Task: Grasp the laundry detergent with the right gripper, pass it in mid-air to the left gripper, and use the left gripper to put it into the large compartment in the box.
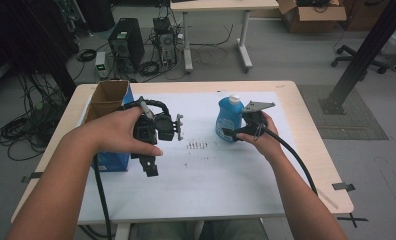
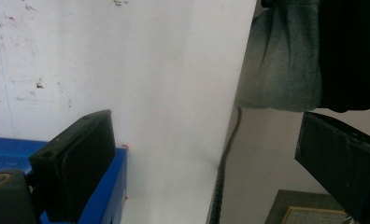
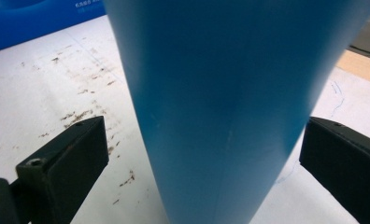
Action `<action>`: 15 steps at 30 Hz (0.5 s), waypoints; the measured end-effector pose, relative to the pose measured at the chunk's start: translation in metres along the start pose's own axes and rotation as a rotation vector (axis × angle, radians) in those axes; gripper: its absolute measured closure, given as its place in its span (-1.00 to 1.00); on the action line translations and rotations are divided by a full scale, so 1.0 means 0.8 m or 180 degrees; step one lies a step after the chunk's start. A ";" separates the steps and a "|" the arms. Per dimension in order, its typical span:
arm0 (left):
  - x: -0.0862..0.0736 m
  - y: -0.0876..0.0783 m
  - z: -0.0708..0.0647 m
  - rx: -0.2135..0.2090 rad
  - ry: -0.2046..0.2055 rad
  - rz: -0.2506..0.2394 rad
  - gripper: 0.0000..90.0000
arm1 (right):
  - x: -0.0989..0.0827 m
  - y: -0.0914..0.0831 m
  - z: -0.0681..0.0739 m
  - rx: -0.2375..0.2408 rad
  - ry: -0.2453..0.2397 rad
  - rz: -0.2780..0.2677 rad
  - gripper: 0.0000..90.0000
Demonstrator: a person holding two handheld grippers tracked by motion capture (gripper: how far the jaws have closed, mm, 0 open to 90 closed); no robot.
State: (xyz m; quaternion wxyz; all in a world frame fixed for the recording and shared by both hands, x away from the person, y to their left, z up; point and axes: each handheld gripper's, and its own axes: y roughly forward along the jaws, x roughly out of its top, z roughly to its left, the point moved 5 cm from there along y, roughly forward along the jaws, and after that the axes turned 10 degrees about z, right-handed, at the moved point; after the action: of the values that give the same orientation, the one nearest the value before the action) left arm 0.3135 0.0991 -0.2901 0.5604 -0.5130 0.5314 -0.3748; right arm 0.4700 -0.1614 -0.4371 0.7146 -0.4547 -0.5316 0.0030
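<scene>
A blue bottle (image 1: 229, 116) with a white cap stands upright on the white sheet (image 1: 201, 185), right of the table's middle. My right gripper (image 1: 232, 134) reaches in from the right at its lower part. In the right gripper view the bottle (image 3: 220, 70) stands between the jaws of my right gripper (image 3: 202, 135). The jaws are open, with a gap at the left jaw. My left gripper (image 1: 149, 161) is held above the sheet beside the box, its jaws aimed down and toward the person. The left gripper (image 2: 202, 130) is open, with nothing between the jaws.
An open cardboard box with blue sides (image 1: 111, 102) stands at the table's left; its blue side (image 2: 103, 196) lies under my left jaw. Dark smudges (image 1: 198, 145) mark the sheet. Past the near table edge (image 2: 220, 177) is the person's leg. Computers, cables and desks stand on the floor behind.
</scene>
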 end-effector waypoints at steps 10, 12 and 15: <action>-0.001 0.000 0.000 0.0000 -0.0005 0.0010 -0.88 | 0.001 0.002 0.000 -0.0017 0.0043 -0.0083 -0.96; 0.000 0.001 0.000 -0.0003 0.0000 0.0004 -0.88 | 0.001 0.002 0.000 -0.0026 0.0046 -0.0090 -0.93; 0.001 0.002 0.000 -0.0008 0.0009 0.0004 -0.88 | 0.001 0.001 0.000 -0.0033 0.0055 -0.0098 -0.88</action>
State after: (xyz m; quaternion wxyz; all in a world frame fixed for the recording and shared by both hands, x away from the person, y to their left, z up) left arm 0.3135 0.0988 -0.2916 0.5593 -0.5128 0.5330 -0.3745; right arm 0.4709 -0.1601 -0.4371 0.7168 -0.4501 -0.5323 -0.0147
